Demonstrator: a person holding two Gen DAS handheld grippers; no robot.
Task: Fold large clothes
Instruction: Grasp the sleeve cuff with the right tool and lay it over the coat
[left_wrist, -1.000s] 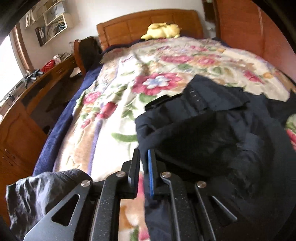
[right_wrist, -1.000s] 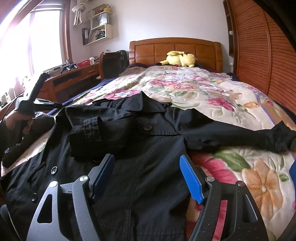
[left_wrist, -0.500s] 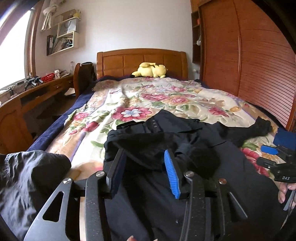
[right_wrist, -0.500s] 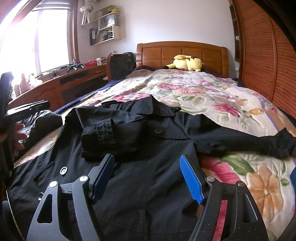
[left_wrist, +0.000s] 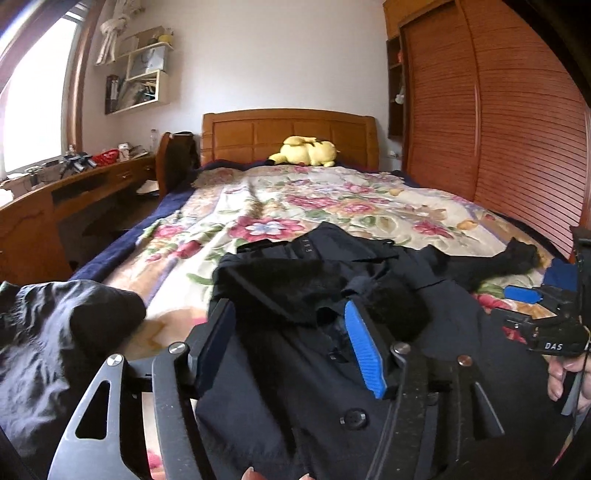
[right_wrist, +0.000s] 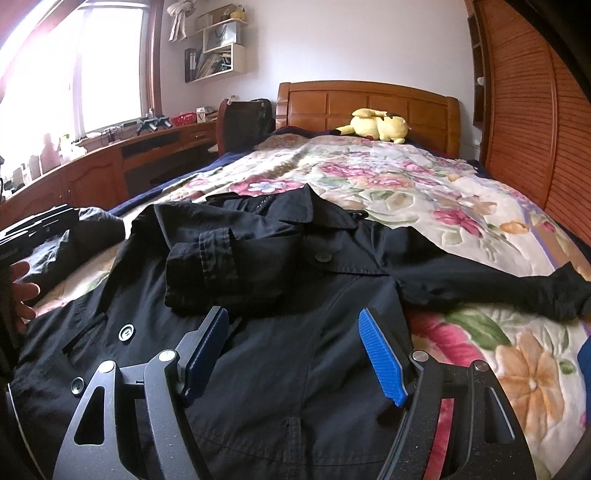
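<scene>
Black coat (right_wrist: 280, 332) lengthwise on bed, collar toward headboard (right_wrist: 369, 103), one sleeve outstretched

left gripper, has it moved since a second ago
Yes. The left gripper was shut low over the black coat; now it is open and tilted up, showing the headboard higher in view.

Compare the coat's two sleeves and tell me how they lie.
The left sleeve is folded in across the black coat's chest, cuff on the front; the right sleeve stretches straight out onto the floral bedspread. The left sleeve looks bunched; the right sleeve lies flatter. Neither is gripped: left gripper and right gripper both open.
</scene>
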